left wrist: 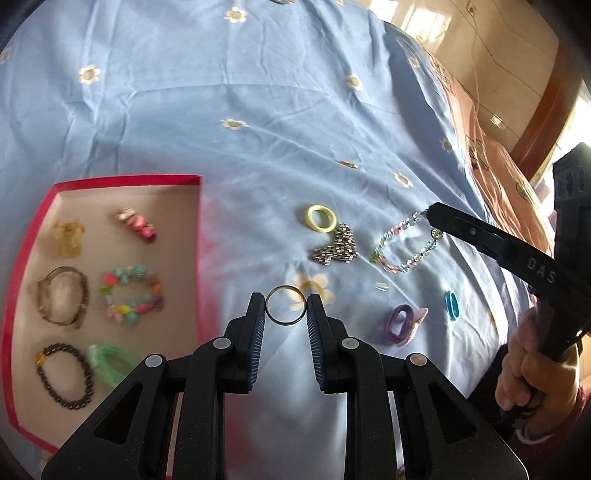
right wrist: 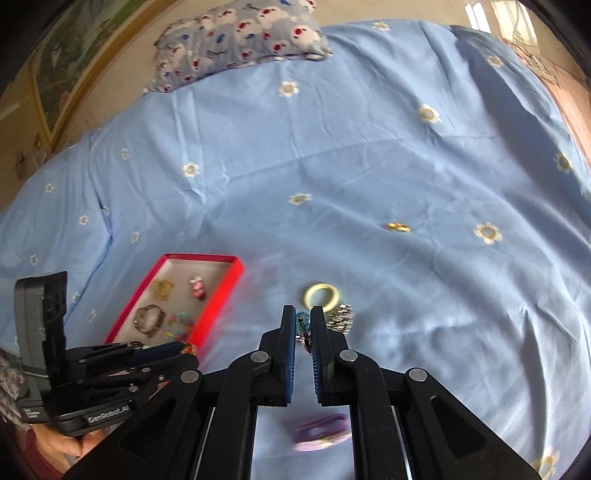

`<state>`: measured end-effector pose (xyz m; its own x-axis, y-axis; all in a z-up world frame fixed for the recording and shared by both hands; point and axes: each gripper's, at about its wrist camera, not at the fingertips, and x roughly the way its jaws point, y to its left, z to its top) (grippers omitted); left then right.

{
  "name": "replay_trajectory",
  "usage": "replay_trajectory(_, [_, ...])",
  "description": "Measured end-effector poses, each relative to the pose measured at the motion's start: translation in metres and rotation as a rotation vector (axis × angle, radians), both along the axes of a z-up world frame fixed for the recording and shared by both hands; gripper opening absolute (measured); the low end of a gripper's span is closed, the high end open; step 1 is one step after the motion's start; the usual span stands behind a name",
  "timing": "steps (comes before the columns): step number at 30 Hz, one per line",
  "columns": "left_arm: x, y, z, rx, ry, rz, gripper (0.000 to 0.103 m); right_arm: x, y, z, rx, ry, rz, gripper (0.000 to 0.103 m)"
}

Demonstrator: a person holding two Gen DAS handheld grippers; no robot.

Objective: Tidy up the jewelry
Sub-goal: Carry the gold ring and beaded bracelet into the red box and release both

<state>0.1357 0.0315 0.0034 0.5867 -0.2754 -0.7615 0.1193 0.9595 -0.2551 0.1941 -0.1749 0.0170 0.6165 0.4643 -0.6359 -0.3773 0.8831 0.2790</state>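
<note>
Raised letters "DAS" stand on the black finger arm of the right gripper [left wrist: 428, 216], seen from the left wrist view. White lettering "GenRobot.AI" runs along the black base of the left gripper [right wrist: 186, 349] in the right wrist view; a smaller label beside it is too blurred to read.

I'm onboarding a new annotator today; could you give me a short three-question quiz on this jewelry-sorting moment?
1. True or false: the left gripper holds a thin metal ring between its fingers.
2. Multiple choice: the pastel beaded bracelet at the right gripper tips lies on: A) the red tray B) the blue bedsheet C) the pillow
3. Fill in: the loop beside the silver chain bracelet is a ____ ring.

Key: 1 true; 2 B; 3 yellow.
</note>
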Motion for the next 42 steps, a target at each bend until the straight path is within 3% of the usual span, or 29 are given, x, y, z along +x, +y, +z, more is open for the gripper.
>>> replay_trajectory(22, [-0.049,0.098,-0.004,-0.03,0.007,0.201,0.021,-0.03,0.091,0.0,0.036,0.023,0.197,0.007])
replay_trajectory(42, [-0.071,0.159,-0.027,0.009,0.061,0.31,0.021,-0.044,0.169,0.002,0.091,0.047,0.373,0.007])
